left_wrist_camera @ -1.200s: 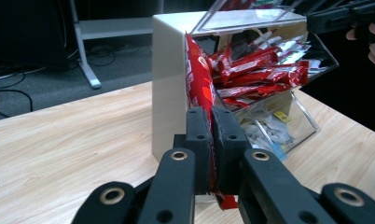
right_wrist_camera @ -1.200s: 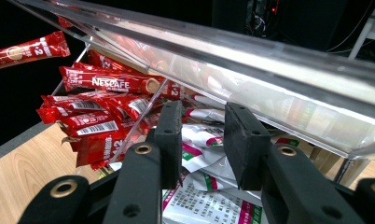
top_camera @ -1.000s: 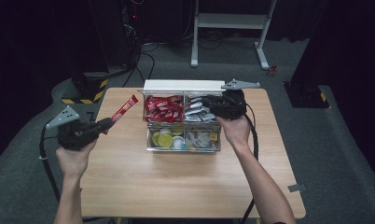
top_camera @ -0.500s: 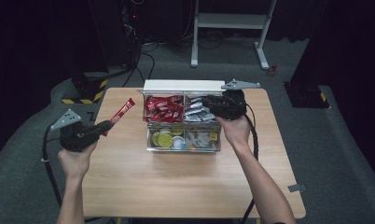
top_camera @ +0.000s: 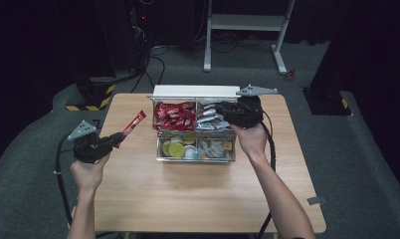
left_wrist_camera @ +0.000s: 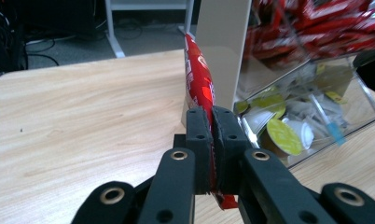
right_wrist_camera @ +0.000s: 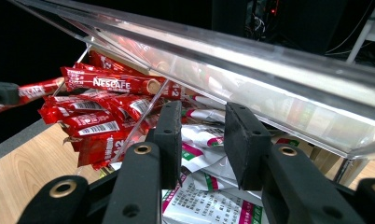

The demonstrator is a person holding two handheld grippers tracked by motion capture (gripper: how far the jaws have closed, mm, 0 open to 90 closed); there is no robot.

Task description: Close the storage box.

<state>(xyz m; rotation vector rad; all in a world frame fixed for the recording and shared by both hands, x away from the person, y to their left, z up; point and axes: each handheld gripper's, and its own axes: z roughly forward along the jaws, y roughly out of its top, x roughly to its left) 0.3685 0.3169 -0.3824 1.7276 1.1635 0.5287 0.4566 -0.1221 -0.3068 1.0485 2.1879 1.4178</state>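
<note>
The landmark is the clear compartment box (top_camera: 196,130) at the middle of the tabletop (top_camera: 198,194). Left of the box and above the bare wood, the left tongs (left_wrist_camera: 210,140) are clamped on the lower end of a red coffee stick (left_wrist_camera: 198,79), which juts up and away toward the box's near-left corner. The grip takes just the tail of the sachet, so the long free end could sag, twist or slide out if the hand swings quickly. Over the box's far-right compartment, the right tongs (right_wrist_camera: 202,140) stand apart, empty, just above the white and green sachets (right_wrist_camera: 202,161) and beneath the raised clear lid (right_wrist_camera: 251,65). Lifting that hand carelessly could knock the lid. Closing on the loose pile might pinch several sachets together, or catch the divider beside the red sticks (right_wrist_camera: 97,109).
</note>
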